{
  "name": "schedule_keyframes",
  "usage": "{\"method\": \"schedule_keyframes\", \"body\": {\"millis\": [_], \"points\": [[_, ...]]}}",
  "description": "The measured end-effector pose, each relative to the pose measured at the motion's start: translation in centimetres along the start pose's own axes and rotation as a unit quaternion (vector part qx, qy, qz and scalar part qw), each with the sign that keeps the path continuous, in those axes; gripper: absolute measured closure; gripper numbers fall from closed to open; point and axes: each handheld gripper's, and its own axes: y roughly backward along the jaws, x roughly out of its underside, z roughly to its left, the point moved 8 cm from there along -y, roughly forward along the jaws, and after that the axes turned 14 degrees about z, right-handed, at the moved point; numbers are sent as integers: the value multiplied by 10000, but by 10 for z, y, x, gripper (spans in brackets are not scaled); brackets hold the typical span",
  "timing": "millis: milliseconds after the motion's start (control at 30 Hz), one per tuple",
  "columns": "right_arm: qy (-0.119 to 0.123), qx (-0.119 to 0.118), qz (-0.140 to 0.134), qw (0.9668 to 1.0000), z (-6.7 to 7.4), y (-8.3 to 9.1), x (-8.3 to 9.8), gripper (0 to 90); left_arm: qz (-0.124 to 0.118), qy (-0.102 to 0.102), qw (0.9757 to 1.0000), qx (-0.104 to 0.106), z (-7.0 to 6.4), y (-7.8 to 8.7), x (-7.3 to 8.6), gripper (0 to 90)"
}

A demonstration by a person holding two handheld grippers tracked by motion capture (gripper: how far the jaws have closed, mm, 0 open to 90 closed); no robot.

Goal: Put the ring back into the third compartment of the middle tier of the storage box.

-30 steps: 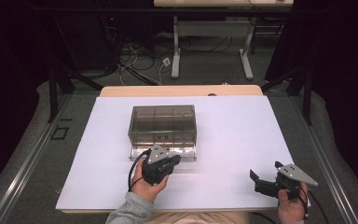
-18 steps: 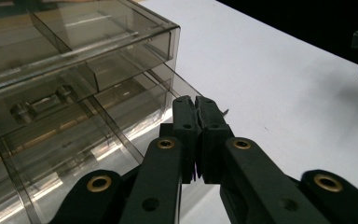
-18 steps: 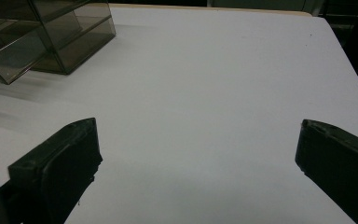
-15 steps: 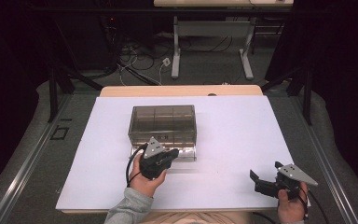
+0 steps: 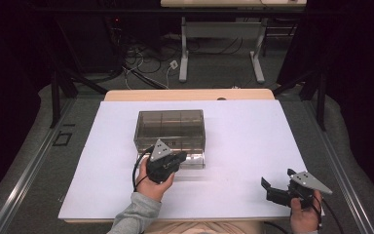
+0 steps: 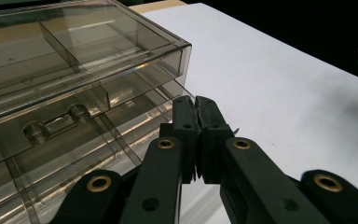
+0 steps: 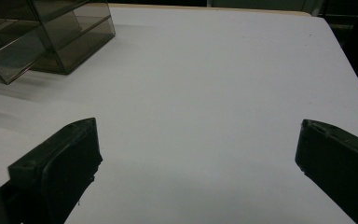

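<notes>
— Where is the clear drawer box [image 5: 171,132] seen?
— Mid-desk [image 5: 253,141], at twelve o'clock from the left gripper [image 6: 196,112], whose jaws are pressed together, empty.
— The right gripper [image 5: 271,189]?
— Spread wide at five o'clock.

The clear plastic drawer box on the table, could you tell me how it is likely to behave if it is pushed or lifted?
The drawer box looks rigid, with thin clear walls, so probably light. It seems empty, so a push may slide the whole box across the smooth white table. Its lower drawer sits partly out and could slip further if the box tilts.
</notes>
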Motion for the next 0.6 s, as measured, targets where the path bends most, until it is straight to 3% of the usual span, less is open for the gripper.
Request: {"method": "schedule_keyframes", "body": {"millis": [600], "points": [[5,8,33,10000,0,0,1,0,-100,61,9999,93,-3,-10,-14,878]]}}
